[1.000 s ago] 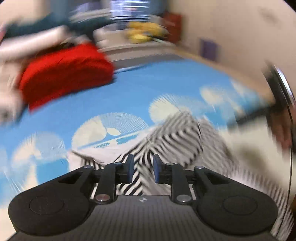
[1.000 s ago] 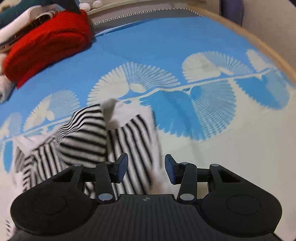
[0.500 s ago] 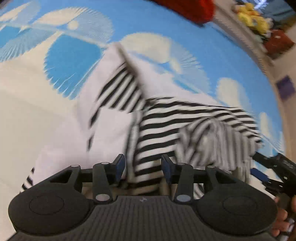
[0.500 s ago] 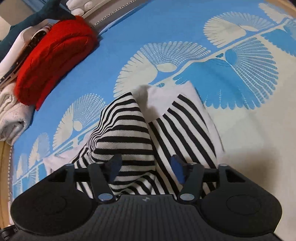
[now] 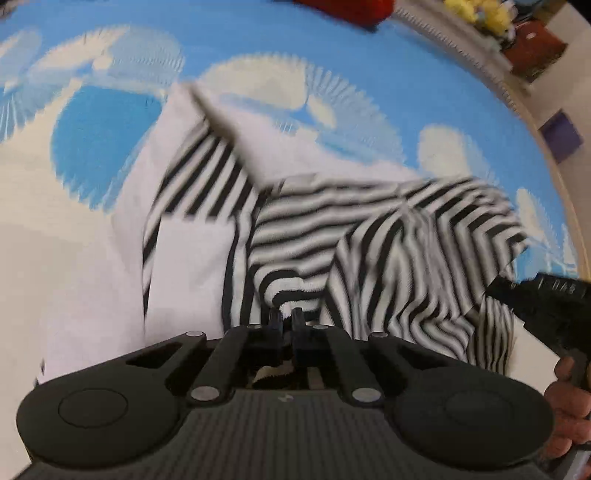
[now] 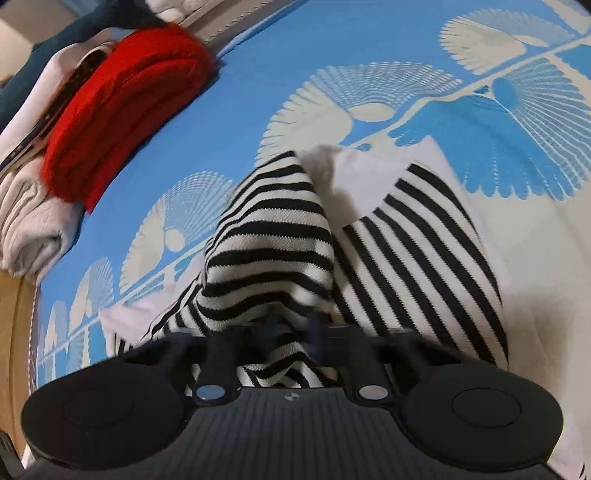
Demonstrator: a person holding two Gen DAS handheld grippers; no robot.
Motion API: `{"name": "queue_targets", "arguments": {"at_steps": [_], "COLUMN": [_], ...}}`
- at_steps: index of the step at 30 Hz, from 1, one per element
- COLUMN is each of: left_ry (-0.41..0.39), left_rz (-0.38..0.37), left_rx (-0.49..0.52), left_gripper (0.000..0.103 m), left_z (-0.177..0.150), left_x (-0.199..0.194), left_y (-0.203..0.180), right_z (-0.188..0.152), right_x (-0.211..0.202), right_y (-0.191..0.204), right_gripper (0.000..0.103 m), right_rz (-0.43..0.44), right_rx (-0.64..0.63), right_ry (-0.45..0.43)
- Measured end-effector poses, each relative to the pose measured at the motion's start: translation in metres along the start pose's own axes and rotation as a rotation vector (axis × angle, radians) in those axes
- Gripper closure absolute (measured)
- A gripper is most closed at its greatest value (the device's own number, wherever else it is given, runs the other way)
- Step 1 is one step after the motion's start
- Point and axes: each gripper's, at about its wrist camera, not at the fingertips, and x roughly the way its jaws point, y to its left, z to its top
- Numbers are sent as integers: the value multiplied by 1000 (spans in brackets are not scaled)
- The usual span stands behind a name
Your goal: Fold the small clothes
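A black-and-white striped garment (image 5: 332,229) with white panels lies crumpled on a blue and cream patterned cloth (image 5: 103,140). My left gripper (image 5: 286,319) is shut on a fold of the striped garment at its near edge. In the right wrist view the same garment (image 6: 273,236) rises in a peak toward my right gripper (image 6: 293,326), which is shut on the striped fabric; its fingers are blurred. The right gripper also shows at the right edge of the left wrist view (image 5: 546,299), at the garment's far corner.
A folded red garment (image 6: 122,99) sits on a stack of folded cream and dark clothes (image 6: 26,221) at the far left. The wooden table edge (image 6: 14,332) runs along the left. A yellow toy (image 5: 476,14) and a red box (image 5: 532,48) stand beyond the cloth.
Both grippers were open over the garment half a second ago. Both have since closed on the striped fabric, and the fabric is pulled up between them.
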Motion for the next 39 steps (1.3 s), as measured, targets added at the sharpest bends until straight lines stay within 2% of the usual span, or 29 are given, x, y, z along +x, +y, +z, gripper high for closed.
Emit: {"name": "queue_targets", "arguments": {"at_steps": [3, 5, 8, 10, 11, 12, 14, 17, 18, 19, 20, 21, 23, 25, 26, 27, 31, 34, 36, 37, 38, 39], "left_ry": [-113, -240, -451, -523, -524, -490, -331, 37, 78, 76, 65, 35, -28, -15, 9, 35, 76, 80, 75, 75, 77, 78], "left_rz": [-66, -171, -343, -386, -393, -373, -253, 4, 3, -32, -56, -71, -88, -152, -179, -189, -74, -76, -71, -72, -71, -70], "left_rx": [-22, -76, -128, -142, -157, -173, -216, -291, -353, -414, -439, -412, -354, -357, -371, -385, -421, -415, -391, -380, -371, -363], "left_gripper": [100, 100, 100, 99, 99, 99, 99, 93, 85, 85, 85, 85, 77, 67, 67, 67, 68, 69, 70, 75, 79, 88], "left_z": [11, 20, 24, 23, 23, 24, 27, 18, 11, 8, 10, 14, 17, 16, 15, 12, 12, 16, 19, 18, 18, 13], "left_x": [-17, -35, -65, -78, -79, -75, -50, 2, 9, 7, 2, -8, -25, -29, -25, -18, 6, 13, 14, 16, 19, 18], "left_y": [1, 8, 21, 31, 38, 43, 56, 82, 92, 99, 100, 94, 82, 74, 73, 71, 73, 69, 63, 62, 62, 65], "right_z": [4, 9, 13, 12, 11, 10, 10, -3, -13, -20, -24, -23, -14, -4, -1, -1, -8, -17, -22, -23, -23, -22], "right_x": [-19, -46, -95, -118, -125, -130, -130, -95, -78, -68, -65, -67, -78, -85, -85, -82, -55, -38, -32, -30, -29, -30], "right_y": [1, 2, 6, -3, -8, -14, -21, -29, -39, -49, -55, -59, -61, -60, -58, -57, -52, -41, -35, -33, -30, -29], "right_gripper": [103, 103, 103, 103, 103, 103, 103, 103, 103, 103, 101, 98, 98, 83, 66, 56, 56, 56, 57, 60, 70, 77], "right_rz": [54, 162, 314, 394, 417, 426, 374, 120, 24, -45, -80, -82, -26, 8, 10, 7, -2, -41, -58, -60, -58, -51], "right_rx": [17, 57, 19, 44, 65, 81, 63, -64, -67, -45, -18, 4, 38, 61, 65, 68, 96, 75, 47, 39, 38, 40], "right_ry": [-61, -136, -297, -359, -367, -365, -283, 40, 152, 204, 209, 188, 109, 51, 41, 40, 121, 187, 196, 194, 189, 183]}}
